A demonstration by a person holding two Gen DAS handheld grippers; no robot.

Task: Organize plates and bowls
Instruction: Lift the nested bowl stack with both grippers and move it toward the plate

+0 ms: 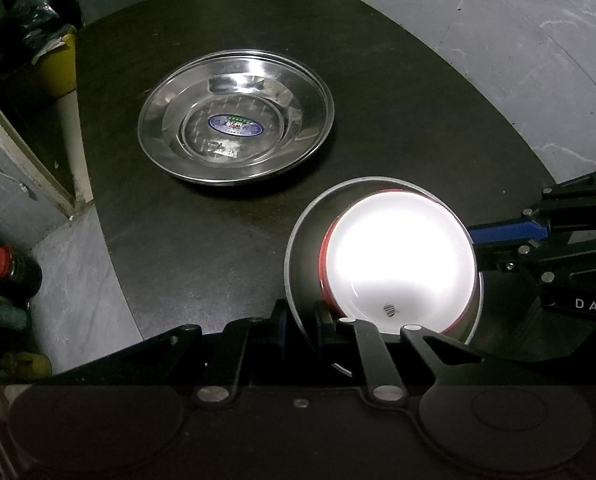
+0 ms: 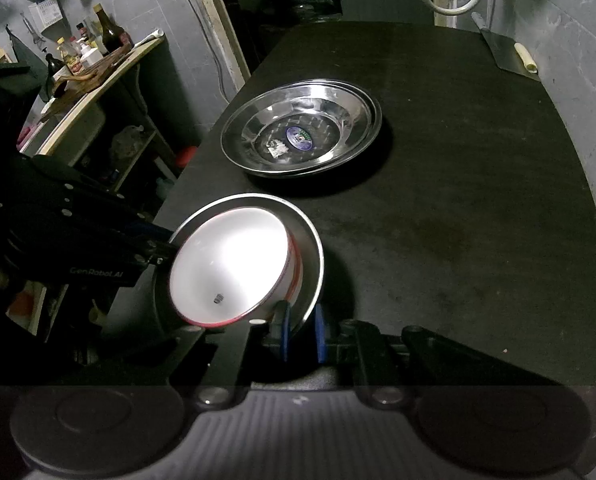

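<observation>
The white bowl (image 1: 398, 256) sits tilted inside a steel bowl (image 1: 298, 264) near the table (image 1: 378, 100) edge. The left gripper (image 1: 302, 324) is closed on the steel rim; the right gripper (image 2: 300, 328) clamps the same rim. I think the white bowl could slide out if the steel bowl tips more — it is loose. The plates (image 1: 235, 120) lie well apart, with open room between.

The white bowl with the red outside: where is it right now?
The white bowl sits tilted inside a steel bowl, low and right in the left wrist view, nearer the cameras than the stacked steel plates on the black table.
</observation>
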